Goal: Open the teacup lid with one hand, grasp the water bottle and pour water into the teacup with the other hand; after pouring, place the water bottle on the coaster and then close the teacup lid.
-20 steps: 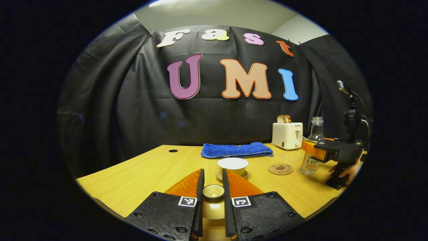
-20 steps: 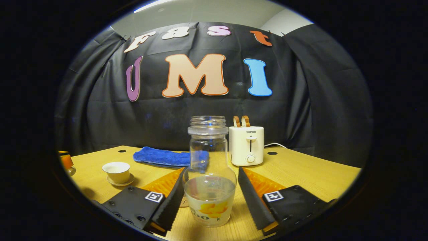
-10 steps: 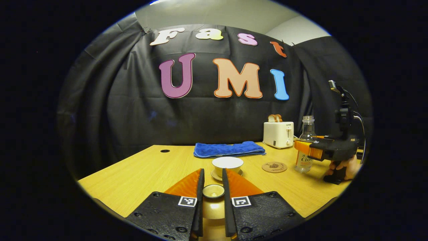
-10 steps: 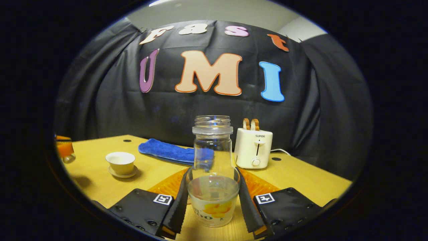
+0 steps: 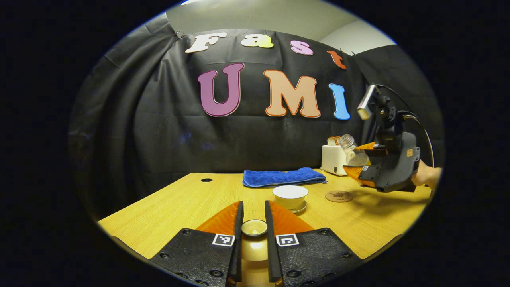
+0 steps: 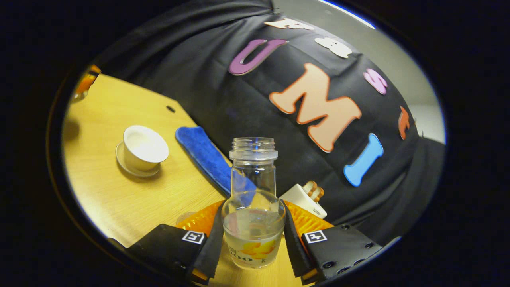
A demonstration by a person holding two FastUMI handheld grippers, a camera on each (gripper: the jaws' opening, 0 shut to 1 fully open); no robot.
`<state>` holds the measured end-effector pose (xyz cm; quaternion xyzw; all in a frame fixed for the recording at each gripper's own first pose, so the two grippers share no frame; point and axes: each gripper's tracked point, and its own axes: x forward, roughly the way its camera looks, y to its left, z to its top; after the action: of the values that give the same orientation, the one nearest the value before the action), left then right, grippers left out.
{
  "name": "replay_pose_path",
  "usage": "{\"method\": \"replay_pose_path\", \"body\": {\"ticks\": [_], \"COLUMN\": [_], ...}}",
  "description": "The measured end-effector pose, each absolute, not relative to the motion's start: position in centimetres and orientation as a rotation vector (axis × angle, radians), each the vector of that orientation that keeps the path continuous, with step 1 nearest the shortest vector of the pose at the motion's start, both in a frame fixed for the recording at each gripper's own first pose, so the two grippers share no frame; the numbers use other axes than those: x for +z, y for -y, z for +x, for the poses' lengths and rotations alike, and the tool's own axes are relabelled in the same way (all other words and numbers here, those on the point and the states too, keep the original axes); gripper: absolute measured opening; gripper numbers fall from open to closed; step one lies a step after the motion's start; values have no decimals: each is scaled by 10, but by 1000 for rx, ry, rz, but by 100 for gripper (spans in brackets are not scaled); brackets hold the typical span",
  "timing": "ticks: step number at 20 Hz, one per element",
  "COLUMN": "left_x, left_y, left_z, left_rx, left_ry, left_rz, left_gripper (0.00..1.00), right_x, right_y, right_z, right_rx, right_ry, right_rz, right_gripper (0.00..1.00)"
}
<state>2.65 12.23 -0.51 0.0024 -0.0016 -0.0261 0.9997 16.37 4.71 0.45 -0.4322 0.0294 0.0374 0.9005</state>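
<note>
Left tool (image 5: 253,223): clamped on teacup lid (image 5: 254,227), small, hard, likely brittle; gripped by the knob, held clear of the cup.
Right tool (image 6: 252,235): closed on water bottle (image 6: 252,207) at the wide lower body, lifted off the counter (image 6: 119,199) and tilted toward the cup. Clear, stiff, probably glass: smooth, slip-prone, breakable; part-filled, so moderate weight, contents shifting on tilt. Uncapped neck.
Teacup (image 5: 290,196): open, on saucer, mid-counter; light, easily nudged.
Coaster (image 5: 338,195): flat, just right of the cup, vacant.
Blue towel (image 5: 283,177), toaster (image 5: 333,159): far edge.
</note>
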Motion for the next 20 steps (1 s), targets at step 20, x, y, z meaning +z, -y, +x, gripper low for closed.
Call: {"method": "replay_pose_path", "body": {"ticks": [20], "left_x": [-5], "left_y": [-141], "left_z": [24], "left_rx": [-46], "left_ry": [4], "left_rz": [2], "left_gripper": [23], "right_x": [-29], "right_y": [-111], "right_z": [188], "right_rx": [184], "right_ry": [68], "right_rz": [-1727], "right_gripper": [75]}}
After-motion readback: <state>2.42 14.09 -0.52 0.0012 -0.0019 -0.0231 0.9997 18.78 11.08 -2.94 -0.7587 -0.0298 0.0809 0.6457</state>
